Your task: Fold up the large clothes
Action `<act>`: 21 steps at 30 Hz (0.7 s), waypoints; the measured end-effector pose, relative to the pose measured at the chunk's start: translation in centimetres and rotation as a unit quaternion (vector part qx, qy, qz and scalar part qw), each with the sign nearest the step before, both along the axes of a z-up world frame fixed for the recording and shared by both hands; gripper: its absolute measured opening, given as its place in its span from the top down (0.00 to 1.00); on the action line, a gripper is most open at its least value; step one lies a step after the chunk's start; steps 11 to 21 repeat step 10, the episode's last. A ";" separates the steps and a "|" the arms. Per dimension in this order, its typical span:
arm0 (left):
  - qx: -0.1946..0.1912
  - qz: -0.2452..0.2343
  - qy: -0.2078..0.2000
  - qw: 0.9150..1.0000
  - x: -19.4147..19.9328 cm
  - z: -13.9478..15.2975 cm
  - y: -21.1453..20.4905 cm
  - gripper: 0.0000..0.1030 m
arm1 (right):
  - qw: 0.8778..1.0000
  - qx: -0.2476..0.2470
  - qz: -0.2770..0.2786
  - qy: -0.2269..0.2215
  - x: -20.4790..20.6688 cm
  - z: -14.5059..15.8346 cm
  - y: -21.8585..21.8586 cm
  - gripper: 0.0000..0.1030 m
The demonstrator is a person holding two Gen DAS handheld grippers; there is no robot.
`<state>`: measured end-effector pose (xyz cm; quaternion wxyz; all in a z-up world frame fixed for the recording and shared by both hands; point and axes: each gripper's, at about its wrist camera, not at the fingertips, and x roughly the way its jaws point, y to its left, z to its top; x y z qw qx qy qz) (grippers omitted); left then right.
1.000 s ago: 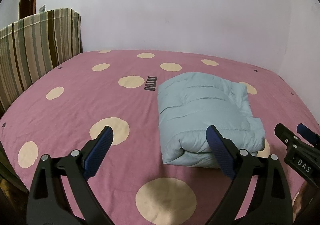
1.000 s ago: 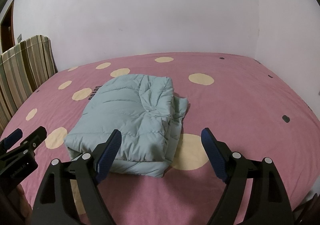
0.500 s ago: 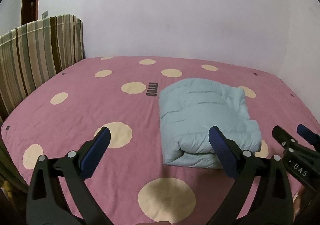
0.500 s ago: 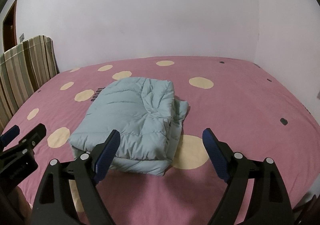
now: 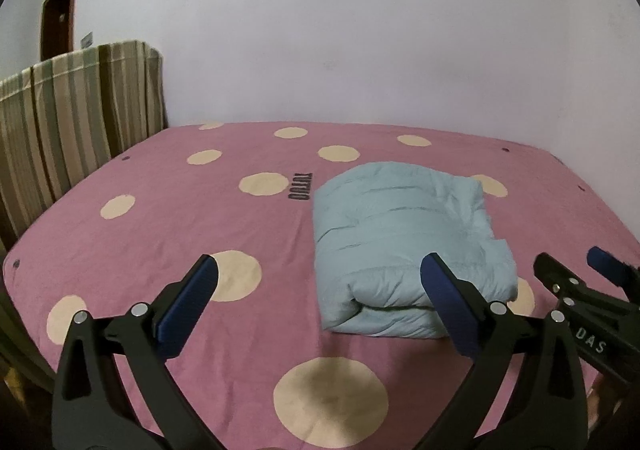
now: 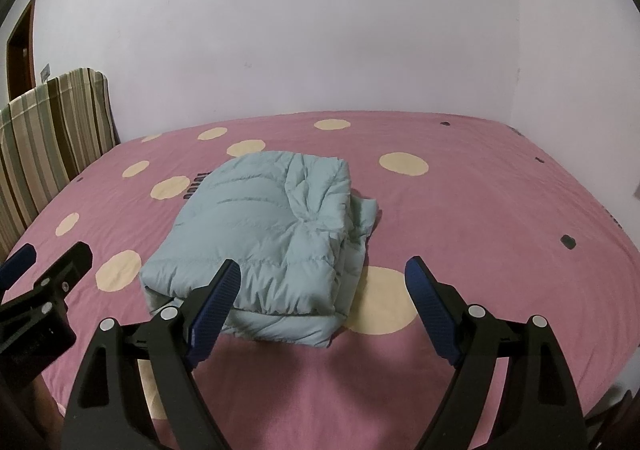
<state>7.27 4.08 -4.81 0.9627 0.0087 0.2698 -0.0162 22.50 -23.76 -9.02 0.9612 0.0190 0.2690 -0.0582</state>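
bed: pink sheet [image 5: 168, 209] with cream dots, striped headboard [image 5: 72, 121] at left
jacket: pale blue puffer jacket [image 6: 264, 242] is laid mid-bed, folded into a thick block, loose layers shown at right edge
step: fold judged done; only tidying of that edge or removal is called for next
left gripper [image 5: 320, 306]: held clear before jacket, angled down, jaws apart, nothing between
right gripper [image 6: 324, 302]: held alongside, jaws apart, empty

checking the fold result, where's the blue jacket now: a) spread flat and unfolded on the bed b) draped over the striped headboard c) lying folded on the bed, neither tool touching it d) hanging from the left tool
c: the jacket sits as a compact folded bundle on the bed, and both tools are open and short of it.
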 end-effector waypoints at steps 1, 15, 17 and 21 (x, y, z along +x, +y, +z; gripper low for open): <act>0.001 -0.001 -0.002 1.000 0.0 0.0 -0.1 0.02 | 1.000 0.000 0.001 0.001 0.0 0.0 0.0 0.19; -0.007 0.048 0.037 0.998 3.1 -1.7 3.4 0.02 | 1.000 0.000 -0.010 0.002 0.5 -0.3 -1.2 0.19; -0.007 0.048 0.037 0.998 3.1 -1.7 3.4 0.02 | 1.000 0.000 -0.010 0.002 0.5 -0.3 -1.2 0.19; -0.007 0.048 0.037 0.998 3.1 -1.7 3.4 0.02 | 1.000 0.000 -0.010 0.002 0.5 -0.3 -1.2 0.19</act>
